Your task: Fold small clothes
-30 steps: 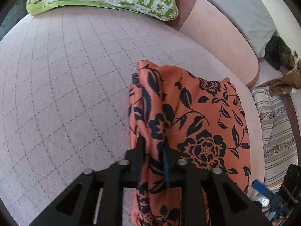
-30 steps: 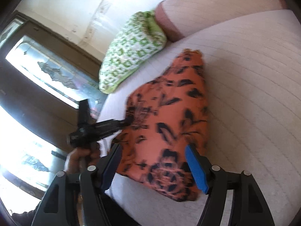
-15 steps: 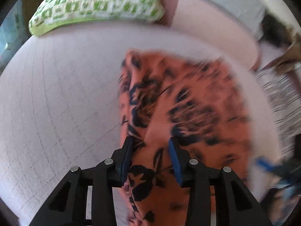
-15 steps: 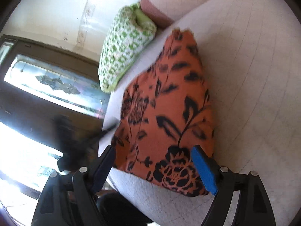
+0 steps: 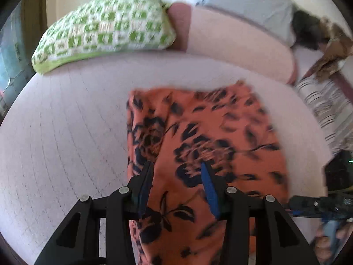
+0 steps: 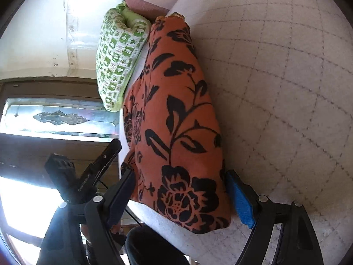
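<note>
An orange cloth with black flowers (image 5: 211, 137) lies folded flat on the pale quilted cushion (image 5: 66, 143). My left gripper (image 5: 176, 165) hovers over its near left part, jaws apart, the cloth under them and not pinched. In the right wrist view the same cloth (image 6: 176, 114) stretches away from me. My right gripper (image 6: 179, 174) straddles its near end, and its jaws are closing with the cloth between them. The blue pad (image 6: 240, 201) is close beside the cloth's right edge. The left gripper's black body (image 6: 88, 176) shows at the cushion's left edge.
A green-and-white patterned pillow (image 5: 106, 28) lies at the far end of the cushion beside a pink bolster (image 5: 238, 42). A grey pillow (image 5: 249, 4), brown clothes (image 5: 331, 50) and a striped fabric (image 5: 326, 110) sit to the right. A glazed door (image 6: 59, 117) is on the left.
My left gripper let go of the cloth's fold, opened and drew back and up; the cloth now lies flat. My right gripper rolled and sank to the cloth's near end, its jaws narrowing.
</note>
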A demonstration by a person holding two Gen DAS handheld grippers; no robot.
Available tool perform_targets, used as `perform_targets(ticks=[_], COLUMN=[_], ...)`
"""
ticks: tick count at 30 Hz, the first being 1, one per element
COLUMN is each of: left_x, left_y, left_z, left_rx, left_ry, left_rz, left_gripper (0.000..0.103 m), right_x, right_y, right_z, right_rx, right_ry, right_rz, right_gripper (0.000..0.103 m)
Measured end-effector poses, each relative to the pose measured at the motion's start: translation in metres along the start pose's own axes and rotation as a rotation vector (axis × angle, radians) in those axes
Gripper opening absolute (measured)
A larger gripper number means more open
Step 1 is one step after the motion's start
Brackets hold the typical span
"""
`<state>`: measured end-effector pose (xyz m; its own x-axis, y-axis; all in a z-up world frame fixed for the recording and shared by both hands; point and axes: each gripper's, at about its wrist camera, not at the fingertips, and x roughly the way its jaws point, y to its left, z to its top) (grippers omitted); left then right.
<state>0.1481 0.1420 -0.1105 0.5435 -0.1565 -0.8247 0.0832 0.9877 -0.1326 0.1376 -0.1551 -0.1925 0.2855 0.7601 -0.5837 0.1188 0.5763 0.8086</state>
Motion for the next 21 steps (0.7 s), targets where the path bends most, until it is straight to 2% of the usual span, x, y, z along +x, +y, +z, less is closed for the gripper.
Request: perform_targets(ticks=[1,2,5,7,8,9,10,11,13,15,19,20,21], left_x=[0.015,0.023,0.023,0.026,0.027,0.028,0.03,0.03,0.029,0.024,0.024,0.023,0.025], left_y=[0.002,0.005,0.0,0.005,0.005,0.004,0.003,0.004,0.006,0.002,0.002,0.004,0.005], left_z=[-0.003,-0.008,-0.012,-0.013,-0.014,-0.014,-0.014,-0.014,-0.015,-0.021,-0.021,-0.021,-0.02], left_rx=[0.002,0.012,0.063,0.054,0.051,0.056,0.063,0.065,0.062,0.06,0.062,0.058,0.055], left_ry=[0.03,0.022,-0.014,-0.025,-0.029,-0.035,-0.038,-0.042,-0.055,-0.063,-0.068,-0.067,-0.067], left_rz=[0.038,0.059,0.092,0.081,0.077,0.08,0.081,0.078,0.068,0.068,0.061,0.054,0.051], left_gripper=[0.045,0.044,0.043,0.043,0.043,0.043,0.043,0.043,0.043,0.043,0.043,0.043,0.043], right_x=[0.005,0.007,0.0,0.003,0.01,0.007,0.003,-0.003,-0.022,-0.028,0.006,0.014,0.025], right_y=[-0.003,-0.006,0.006,0.012,0.005,-0.001,0.0,0.004,0.02,0.028,0.022,0.022,0.022], right_z=[0.0,-0.002,-0.008,-0.012,-0.008,-0.007,-0.007,-0.007,-0.004,0.013,0.054,0.058,0.059], right_rx=[0.001,-0.005,-0.045,-0.094,-0.064,-0.019,-0.007,-0.024,-0.094,-0.116,-0.057,-0.055,-0.059], right_ry=[0.014,0.015,-0.021,-0.024,0.002,0.001,-0.001,-0.009,-0.089,-0.13,-0.083,-0.048,-0.014], right_rz=[-0.043,-0.067,-0.108,-0.149,-0.144,-0.093,-0.066,-0.058,-0.069,-0.077,-0.041,-0.014,-0.048], right_gripper=[0.049,0.032,0.024,0.023,0.027,0.031,0.043,0.065,0.078,0.08,0.08,0.062,0.046])
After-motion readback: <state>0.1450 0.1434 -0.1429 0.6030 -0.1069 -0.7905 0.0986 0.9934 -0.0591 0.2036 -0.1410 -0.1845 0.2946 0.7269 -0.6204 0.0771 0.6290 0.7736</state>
